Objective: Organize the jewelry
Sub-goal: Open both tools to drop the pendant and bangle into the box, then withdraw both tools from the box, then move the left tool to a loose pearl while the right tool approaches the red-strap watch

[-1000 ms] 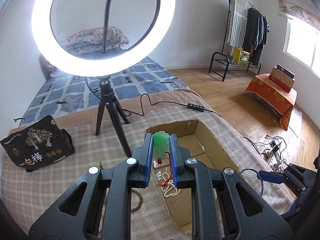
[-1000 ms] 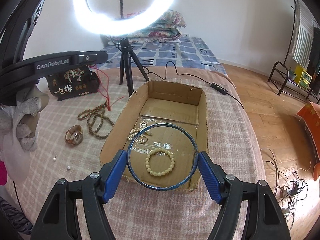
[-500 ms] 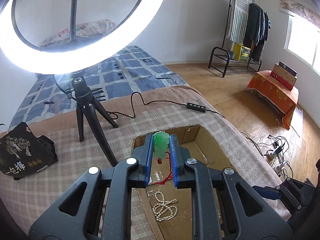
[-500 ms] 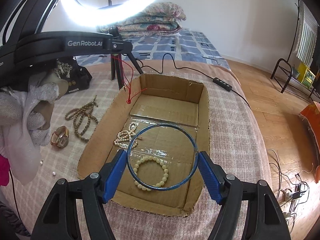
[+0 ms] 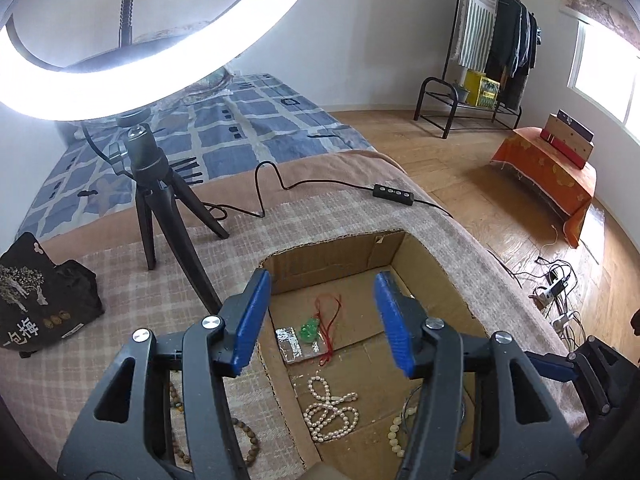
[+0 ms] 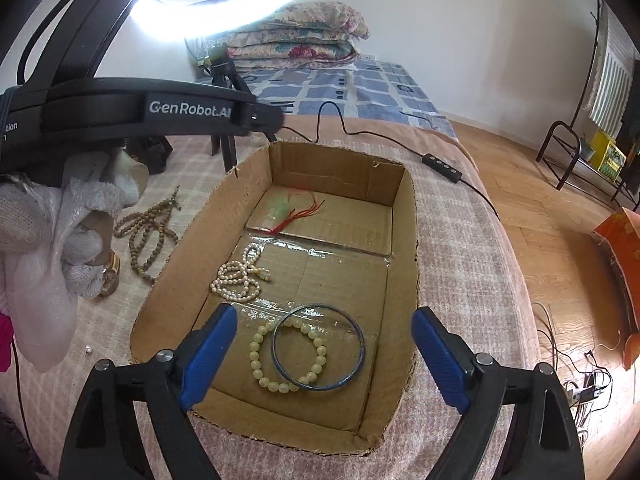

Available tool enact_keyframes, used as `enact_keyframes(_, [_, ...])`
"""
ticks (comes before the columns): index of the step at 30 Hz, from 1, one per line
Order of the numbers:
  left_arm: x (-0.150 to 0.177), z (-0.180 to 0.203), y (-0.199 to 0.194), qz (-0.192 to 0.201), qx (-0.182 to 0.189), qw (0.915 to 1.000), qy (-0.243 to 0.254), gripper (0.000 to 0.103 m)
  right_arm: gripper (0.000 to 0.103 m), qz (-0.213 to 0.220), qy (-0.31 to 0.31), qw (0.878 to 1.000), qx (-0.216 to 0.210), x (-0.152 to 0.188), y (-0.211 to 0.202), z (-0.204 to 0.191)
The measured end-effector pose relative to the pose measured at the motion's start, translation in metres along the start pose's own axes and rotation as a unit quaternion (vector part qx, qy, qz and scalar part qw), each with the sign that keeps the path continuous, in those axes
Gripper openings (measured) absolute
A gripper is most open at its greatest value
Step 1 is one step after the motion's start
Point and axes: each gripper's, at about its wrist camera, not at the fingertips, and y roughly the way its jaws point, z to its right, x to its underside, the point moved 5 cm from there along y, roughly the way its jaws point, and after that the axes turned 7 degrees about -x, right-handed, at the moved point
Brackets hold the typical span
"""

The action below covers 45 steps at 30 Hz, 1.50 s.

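A shallow cardboard box [image 6: 404,216] lies on the checked blanket; its far wall shows in the left wrist view [image 5: 332,256]. Inside lie a green pendant on a red cord [image 5: 309,330] [image 6: 282,210], a pearl necklace [image 5: 330,414] [image 6: 238,274], a cream bead bracelet [image 6: 280,354] and a blue bangle [image 6: 318,346] overlapping it. My left gripper [image 5: 322,320] is open and empty above the box's far half. My right gripper [image 6: 324,356] is open and empty above the box's near end.
A brown bead necklace [image 6: 148,236] and a gold watch [image 6: 108,276] lie on the blanket left of the box. A ring light on a black tripod [image 5: 160,200] stands behind, its cable and switch [image 5: 394,193] trailing right. A black bag [image 5: 40,300] sits far left.
My left gripper opened and the green pendant dropped into the box's far end. My right gripper opened and the blue bangle dropped onto the cream bracelet. Both grippers moved forward over the box.
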Motion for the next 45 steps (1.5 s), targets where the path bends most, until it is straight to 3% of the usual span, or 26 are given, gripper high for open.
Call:
enact_keyframes(6, [0.002,0.001,-0.005,-0.002,0.001,1.0,-0.001,0.071,0.092,-0.006,0.001,1.0,0.017,0.0,0.001,0.001])
enact_keyframes(17, [0.004,-0.009,-0.028,0.005,-0.006,1.0,-0.005,0.071,0.092,0.002,0.016,1.0,0.017,0.001,-0.014,0.001])
enact_keyframes(26, [0.005,-0.03,-0.071,0.025,-0.021,0.9994,-0.012,0.071,0.092,0.01,0.018,1.0,0.018,0.002,-0.036,-0.011])
enact_keyframes(45, [0.046,-0.133,-0.188,0.061,-0.069,0.9939,-0.061,0.071,0.092,0.057,0.037,0.998,0.008,-0.01,-0.083,-0.044])
